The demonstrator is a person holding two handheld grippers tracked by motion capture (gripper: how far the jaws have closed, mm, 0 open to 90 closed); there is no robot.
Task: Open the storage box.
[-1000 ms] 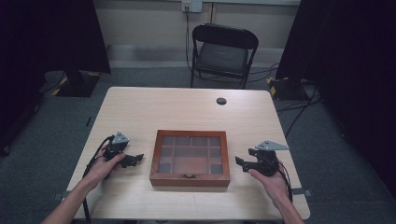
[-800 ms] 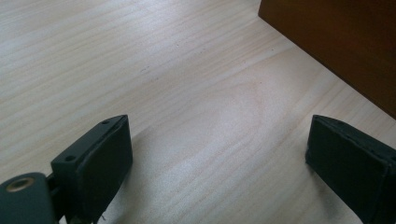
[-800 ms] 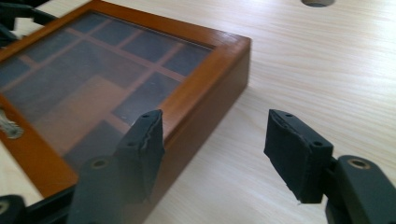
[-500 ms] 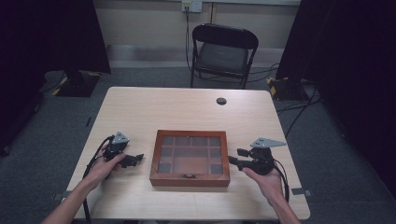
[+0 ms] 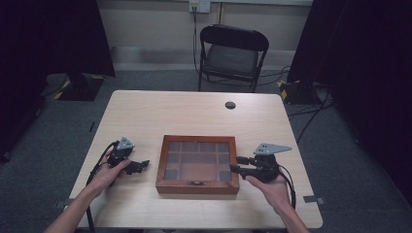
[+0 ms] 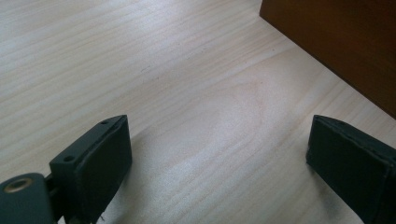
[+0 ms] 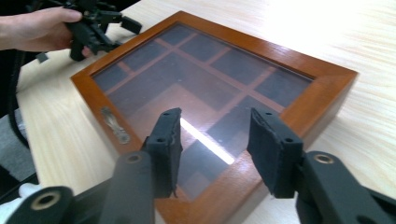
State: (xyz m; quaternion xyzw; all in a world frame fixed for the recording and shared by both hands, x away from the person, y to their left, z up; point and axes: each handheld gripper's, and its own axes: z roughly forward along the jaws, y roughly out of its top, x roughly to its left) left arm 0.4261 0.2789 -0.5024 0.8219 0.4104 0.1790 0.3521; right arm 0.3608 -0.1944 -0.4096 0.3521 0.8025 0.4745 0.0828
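Observation:
A shallow wooden box (image 5: 198, 141) with a glass lid over several dark compartments lies shut on the table, with a small metal latch (image 5: 196, 183) on its near side. My left gripper (image 5: 141, 166) rests on the table just left of the box, open, with bare wood between its jaws (image 6: 219, 154). My right gripper (image 5: 236, 164) hovers at the box's right edge and points inward. In the right gripper view its jaws (image 7: 215, 135) hang above the glass near the wooden frame (image 7: 322, 88). They have just been closing but are still apart, with nothing between them.
The light wooden table (image 5: 184, 111) carries a small black disc (image 5: 230, 105) near its far edge. A black folding chair (image 5: 232, 53) stands behind the table. Cables trail from both grippers off the near edge.
My right gripper has risen and moved left, from beside the box to over its right edge, and its jaws have narrowed. The left gripper has stayed put.

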